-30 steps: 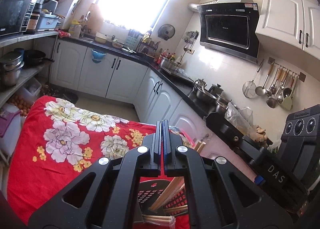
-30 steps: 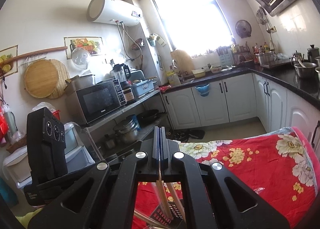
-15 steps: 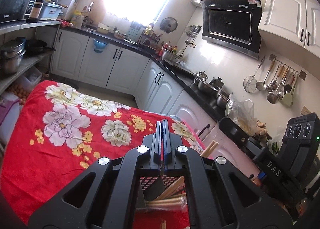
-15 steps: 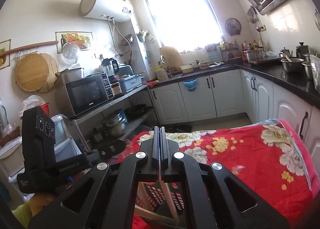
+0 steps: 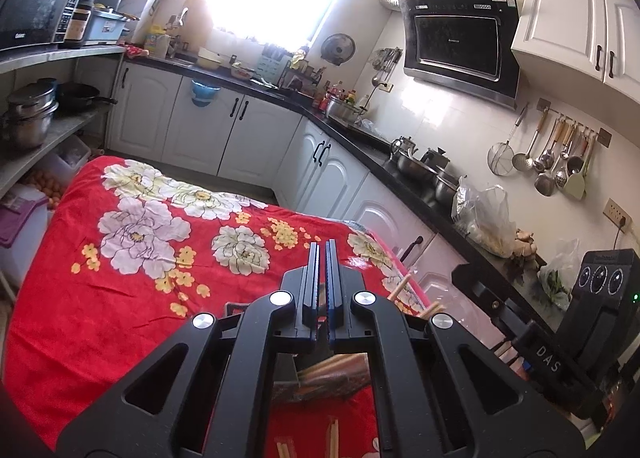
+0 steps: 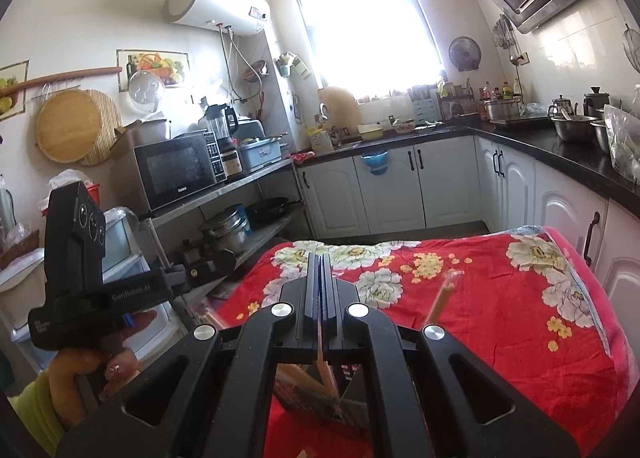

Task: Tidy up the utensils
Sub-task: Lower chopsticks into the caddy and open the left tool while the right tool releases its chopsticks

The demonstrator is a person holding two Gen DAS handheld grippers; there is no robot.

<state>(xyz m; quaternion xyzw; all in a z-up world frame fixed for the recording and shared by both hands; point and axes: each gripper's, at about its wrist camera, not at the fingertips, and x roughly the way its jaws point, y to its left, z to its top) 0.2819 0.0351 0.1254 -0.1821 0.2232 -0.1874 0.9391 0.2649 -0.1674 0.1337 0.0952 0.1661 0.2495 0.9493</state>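
Observation:
A black perforated holder [image 6: 312,398] stands on the red flowered cloth [image 5: 120,298], right under both grippers, largely hidden by their frames. Wooden chopsticks [image 5: 332,368] lean in it, and their ends [image 5: 404,286] stick out to the right. Loose chopsticks [image 5: 332,432] lie on the cloth nearer to me. My left gripper [image 5: 322,254] is shut above the holder, with nothing clearly between its pads. My right gripper [image 6: 320,262] is shut on a thin pale chopstick [image 6: 325,362] that runs down from its slit into the holder. Another chopstick [image 6: 440,298] shows blurred to its right.
White cabinets under a black counter [image 5: 360,137] with pots stand close along the table's far and right sides. A shelf with a microwave [image 6: 176,169] and pans is on the left. A hand [image 6: 80,370] holds the left device beside the table.
Both grippers have sunk toward the table, so the cloth, holder and chopsticks look nearer. Both stayed shut, and the thin chopstick stayed in the right one.

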